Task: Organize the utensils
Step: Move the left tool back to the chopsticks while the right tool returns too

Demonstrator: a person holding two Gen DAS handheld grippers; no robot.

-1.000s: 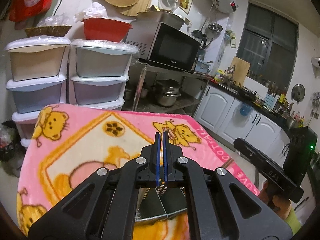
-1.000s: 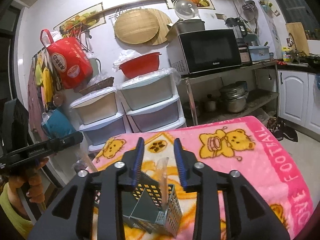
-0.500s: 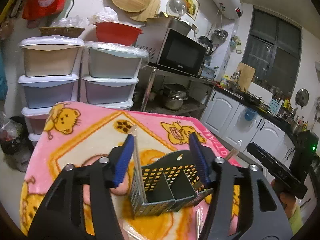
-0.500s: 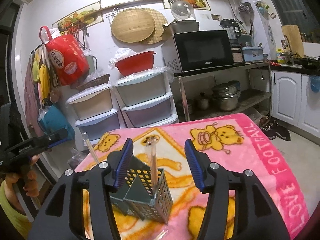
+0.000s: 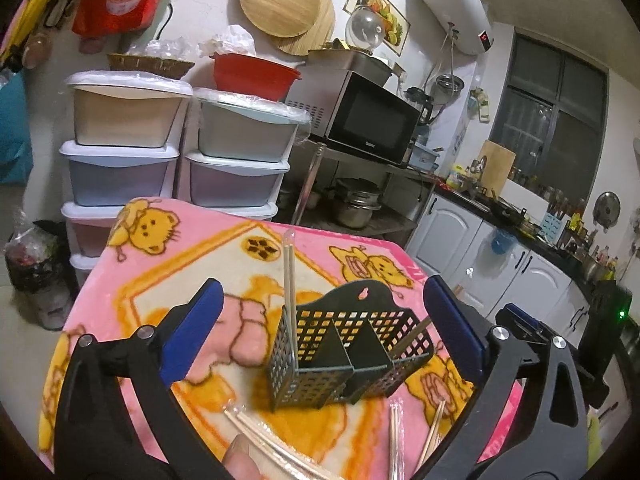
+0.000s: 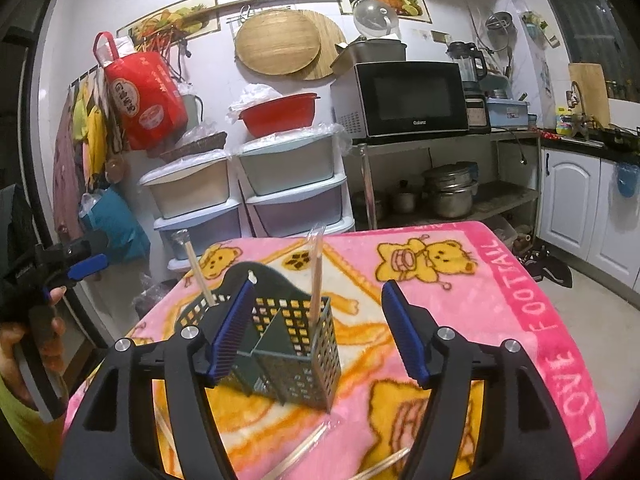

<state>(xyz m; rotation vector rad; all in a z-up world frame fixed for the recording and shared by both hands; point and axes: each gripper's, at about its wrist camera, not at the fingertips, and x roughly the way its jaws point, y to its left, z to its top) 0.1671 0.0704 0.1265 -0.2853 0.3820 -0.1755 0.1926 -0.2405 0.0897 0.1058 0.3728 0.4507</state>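
Tilting slightly downward, both the left gripper [image 5: 320, 328] and right gripper [image 6: 316, 332] are opening their fingers, nothing gripped.

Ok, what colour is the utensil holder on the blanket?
Dark green, with perforated sides: utensil holder, clearest in the left wrist view.

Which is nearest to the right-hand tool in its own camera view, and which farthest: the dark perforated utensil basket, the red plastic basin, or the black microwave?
1. Dark perforated utensil basket: nearest, on the pink blanket right in front of the tool, whose jaws are opening.
2. Red plastic basin: on the stacked drawers, left of centre.
3. Black microwave: on the rack, right; close to the basin in depth, so hard to rank.
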